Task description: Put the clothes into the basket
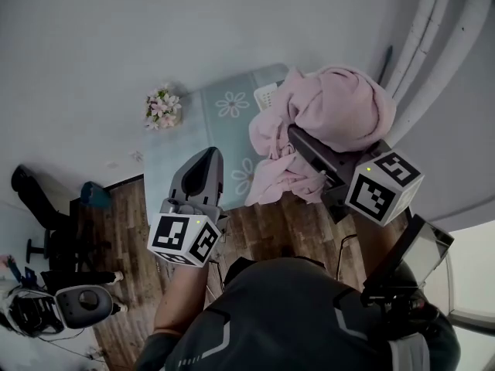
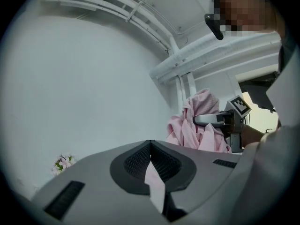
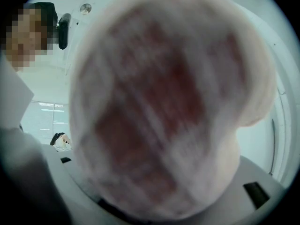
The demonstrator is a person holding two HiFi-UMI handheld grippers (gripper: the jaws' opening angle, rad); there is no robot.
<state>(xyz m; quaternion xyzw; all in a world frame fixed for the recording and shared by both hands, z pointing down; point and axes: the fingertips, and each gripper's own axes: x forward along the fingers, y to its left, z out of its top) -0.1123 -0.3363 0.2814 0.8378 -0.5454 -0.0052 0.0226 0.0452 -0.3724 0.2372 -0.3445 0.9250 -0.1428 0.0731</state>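
Observation:
A bundled pink garment (image 1: 336, 107) hangs from my right gripper (image 1: 295, 136), which is shut on it; the jaws are buried in the folds. In the right gripper view the pink garment (image 3: 164, 107) fills nearly the whole picture and hides the jaws. Only a white corner of the basket (image 1: 267, 95) shows, behind the cloth. My left gripper (image 1: 209, 154) is raised to the left of the garment and apart from it, jaws shut and holding nothing. From the left gripper view, the closed left gripper (image 2: 150, 143) faces the pink garment (image 2: 194, 130) and the right gripper (image 2: 206, 120).
A pale blue rug with flower prints (image 1: 220, 122) lies on the wood floor (image 1: 271, 230). A small bunch of flowers (image 1: 162, 108) stands by the wall. White pipes (image 1: 433, 29) run at the right. A chair and gear (image 1: 46, 230) sit at the left.

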